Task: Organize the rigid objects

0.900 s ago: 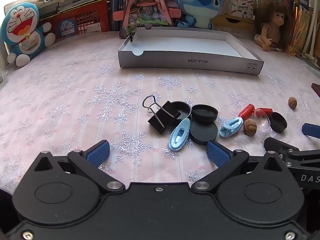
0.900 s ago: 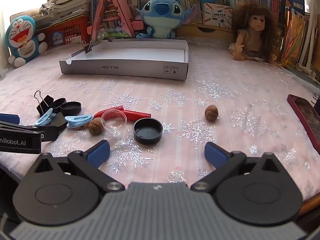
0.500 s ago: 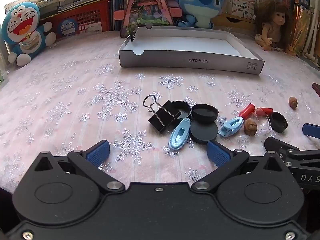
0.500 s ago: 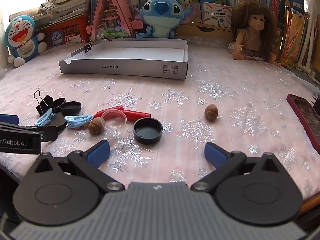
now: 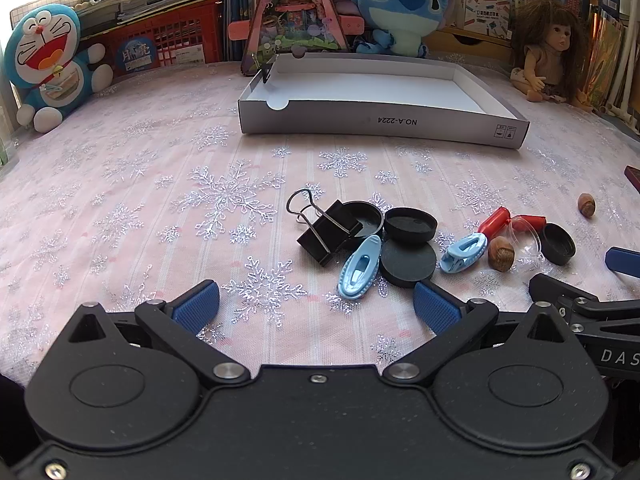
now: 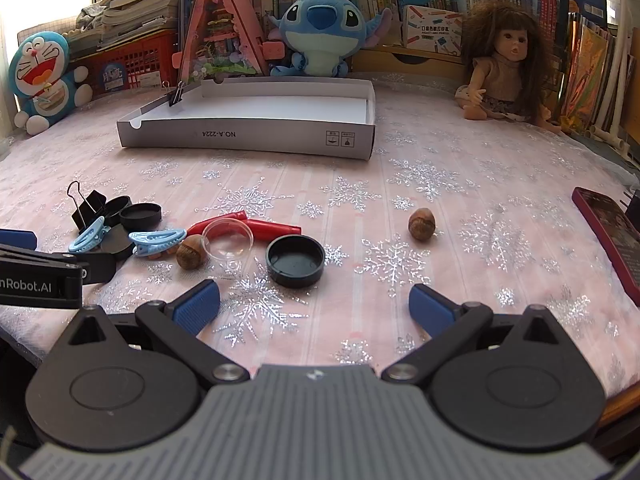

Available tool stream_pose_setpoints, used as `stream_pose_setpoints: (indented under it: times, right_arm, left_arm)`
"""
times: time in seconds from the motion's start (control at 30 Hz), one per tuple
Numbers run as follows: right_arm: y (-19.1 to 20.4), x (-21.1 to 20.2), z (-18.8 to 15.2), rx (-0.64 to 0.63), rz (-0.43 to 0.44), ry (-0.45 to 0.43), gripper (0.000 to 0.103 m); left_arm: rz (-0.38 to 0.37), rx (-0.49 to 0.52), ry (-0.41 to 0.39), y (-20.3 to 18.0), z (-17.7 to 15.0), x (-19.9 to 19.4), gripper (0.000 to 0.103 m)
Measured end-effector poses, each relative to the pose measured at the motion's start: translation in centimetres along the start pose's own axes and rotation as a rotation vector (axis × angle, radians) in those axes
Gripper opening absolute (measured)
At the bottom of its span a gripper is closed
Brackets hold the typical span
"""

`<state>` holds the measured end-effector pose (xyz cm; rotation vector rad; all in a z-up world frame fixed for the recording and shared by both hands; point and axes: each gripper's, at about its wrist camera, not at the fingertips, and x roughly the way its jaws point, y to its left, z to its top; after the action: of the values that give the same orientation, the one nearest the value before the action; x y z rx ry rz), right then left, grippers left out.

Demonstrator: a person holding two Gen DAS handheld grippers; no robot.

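A pile of small things lies on the pink snowflake cloth: a black binder clip [image 5: 325, 227], several black round lids [image 5: 410, 224], two light blue clips [image 5: 359, 268], a brown nut [image 5: 501, 253], a red tube [image 5: 494, 220] and a clear dome [image 6: 227, 240]. Another black lid [image 6: 295, 261] and a lone nut [image 6: 421, 220] lie in front of my right gripper [image 6: 314, 304]. My left gripper [image 5: 316, 306] is open and empty, just short of the pile. My right gripper is open and empty too. The white cardboard tray [image 5: 384, 122] stands farther back.
Plush toys [image 5: 400, 4], a doll [image 6: 502, 68], a red basket [image 5: 168, 42] and books line the back. A small binder clip [image 6: 176, 96] grips the tray's left wall. A dark red phone [image 6: 608, 232] lies at the right edge.
Both views have shifted only slightly; the grippers stay open and nothing on the cloth has moved.
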<state>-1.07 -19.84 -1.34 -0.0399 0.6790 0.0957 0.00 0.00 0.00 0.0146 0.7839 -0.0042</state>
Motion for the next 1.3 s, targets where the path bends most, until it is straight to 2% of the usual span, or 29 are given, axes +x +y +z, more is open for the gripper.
stream_pose_setpoints:
  times: [1.3]
  right_arm:
    - [0.2,-0.21,-0.17,0.0,-0.005,-0.004,0.103]
  left_arm:
    - [0.001,0.0,-0.001,0.0,0.0,0.0,0.103]
